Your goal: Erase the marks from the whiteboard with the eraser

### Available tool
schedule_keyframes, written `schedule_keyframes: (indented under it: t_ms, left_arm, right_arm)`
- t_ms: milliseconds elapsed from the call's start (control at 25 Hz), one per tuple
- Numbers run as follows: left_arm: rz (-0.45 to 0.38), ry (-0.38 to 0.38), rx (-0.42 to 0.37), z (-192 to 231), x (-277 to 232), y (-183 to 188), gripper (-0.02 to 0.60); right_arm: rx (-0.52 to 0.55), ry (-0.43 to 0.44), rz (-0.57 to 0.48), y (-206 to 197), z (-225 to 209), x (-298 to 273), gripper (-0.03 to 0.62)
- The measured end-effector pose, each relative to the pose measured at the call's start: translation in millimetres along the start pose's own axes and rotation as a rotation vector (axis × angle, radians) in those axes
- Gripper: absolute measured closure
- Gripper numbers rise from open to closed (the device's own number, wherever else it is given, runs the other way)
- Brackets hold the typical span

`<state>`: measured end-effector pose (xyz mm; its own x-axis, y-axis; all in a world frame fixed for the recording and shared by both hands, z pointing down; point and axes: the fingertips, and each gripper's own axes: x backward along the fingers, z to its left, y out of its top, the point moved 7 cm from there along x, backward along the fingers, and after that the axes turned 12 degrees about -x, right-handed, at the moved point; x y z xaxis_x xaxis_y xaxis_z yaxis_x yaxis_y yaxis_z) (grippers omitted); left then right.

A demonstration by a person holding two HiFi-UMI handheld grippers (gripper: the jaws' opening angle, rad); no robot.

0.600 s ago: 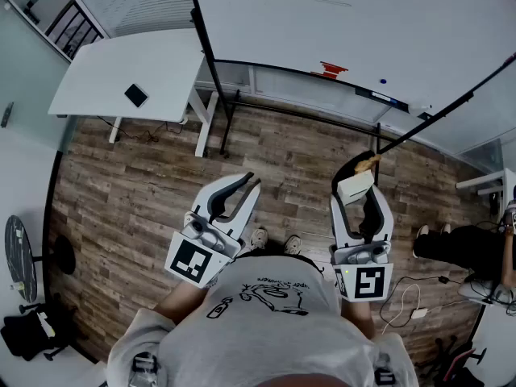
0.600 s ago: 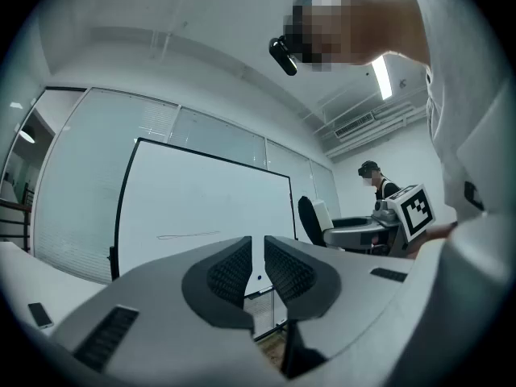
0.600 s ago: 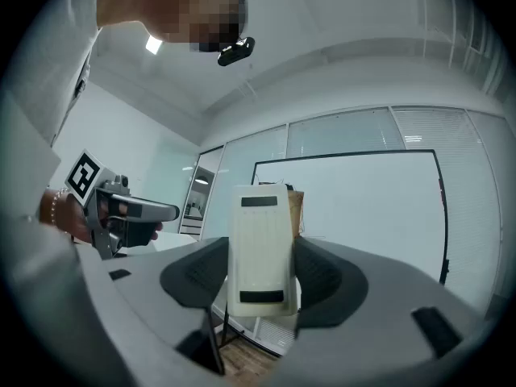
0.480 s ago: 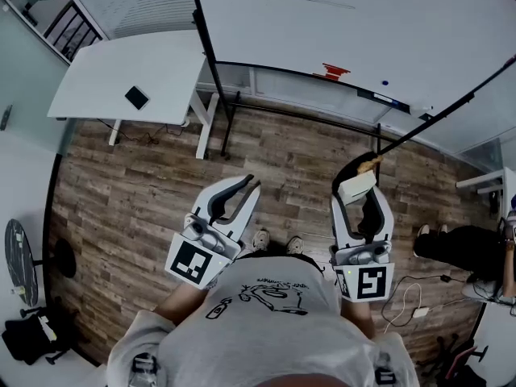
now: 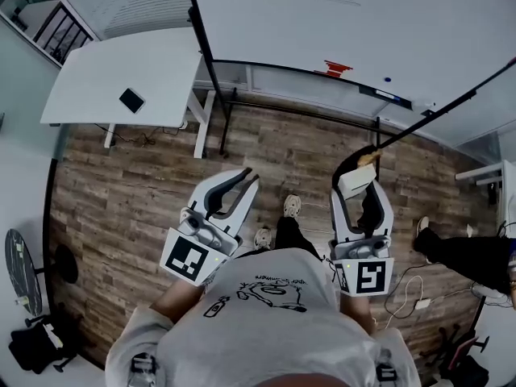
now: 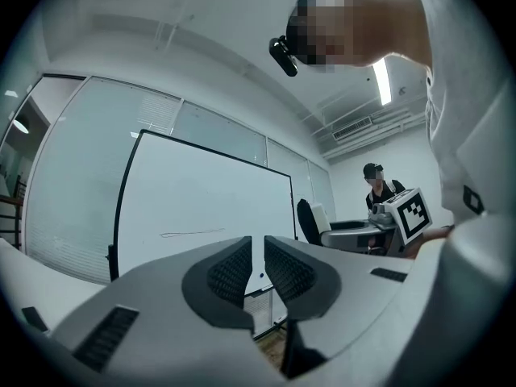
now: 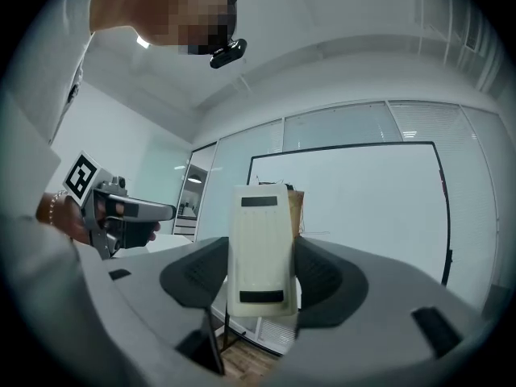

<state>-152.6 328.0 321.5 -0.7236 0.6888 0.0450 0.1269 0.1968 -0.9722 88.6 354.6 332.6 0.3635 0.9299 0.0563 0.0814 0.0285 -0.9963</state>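
The right gripper point(image 5: 359, 181) has its jaws clamped on the eraser point(image 7: 260, 252), a cream block standing upright between the two pads and sticking out past their tips. The left gripper point(image 5: 244, 177) holds nothing: its jaws are drawn almost together, with only a thin slit between the ribbed pads. The whiteboard point(image 5: 363, 31) stands ahead of both pairs of jaws and well apart from them, across a strip of wooden floor point(image 5: 137, 192), and its mark point(image 6: 192, 233), a thin faint line, shows just above the left jaws and off to their left in the left gripper view.
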Motion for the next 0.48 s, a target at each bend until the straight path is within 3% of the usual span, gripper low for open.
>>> schedule_keyframes:
  t_ms: [480]
  left_arm:
    - [-0.010, -0.011, 0.000, 37, -84, -10, 0.522]
  right_arm:
    - [-0.016, -0.022, -0.018, -5, -59, -65, 0.336]
